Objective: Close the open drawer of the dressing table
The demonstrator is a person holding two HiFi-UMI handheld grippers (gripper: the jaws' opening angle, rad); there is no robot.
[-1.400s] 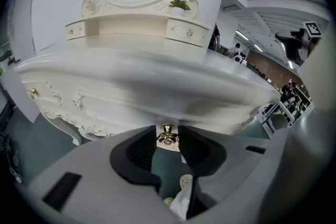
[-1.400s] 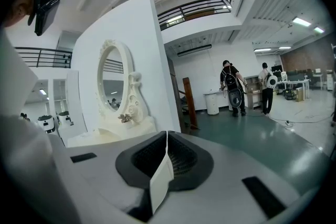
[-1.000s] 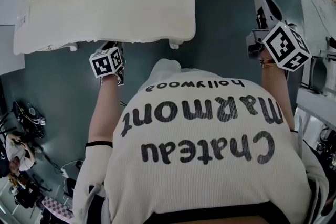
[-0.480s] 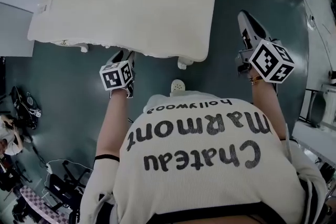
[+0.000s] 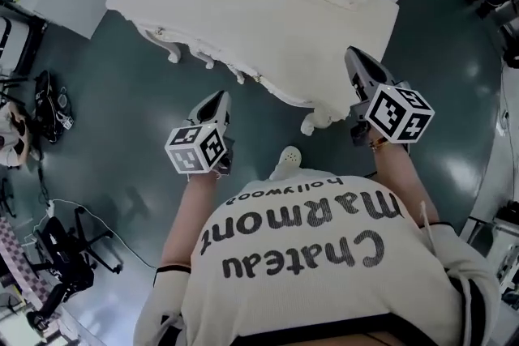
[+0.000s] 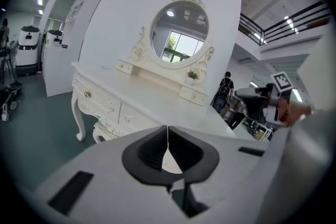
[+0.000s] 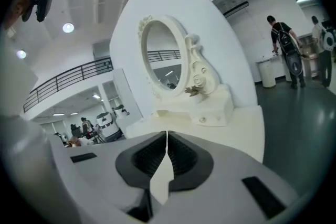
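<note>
The dark teal floor [image 5: 122, 93] is cut off on every side in the head view. The cream-white carved wooden dressing table [image 5: 243, 28] is seen there from above; its front is hidden beneath the top, so no drawer can be judged from that view. In the left gripper view the table's two drawer fronts [image 6: 100, 105] with small knobs appear flush with the frame. The far end of the table is masked there by the gripper body. The oval framed mirror [image 6: 178, 34] stands at the back of the table, and a small potted plant [image 6: 192, 76] stands below it.

Much of the head view is filled by the person's cream lettered sweater [image 5: 316, 255]. Both hands are hidden behind the marker cubes.

The left gripper [image 5: 217, 97] is held in front of the table, clear of its edge and tilted slightly downward. Its jaws have just been closing and now meet, with nothing between them. The right gripper [image 5: 355, 57] is held at the table's right corner, its jaws pressed together and empty.
</note>
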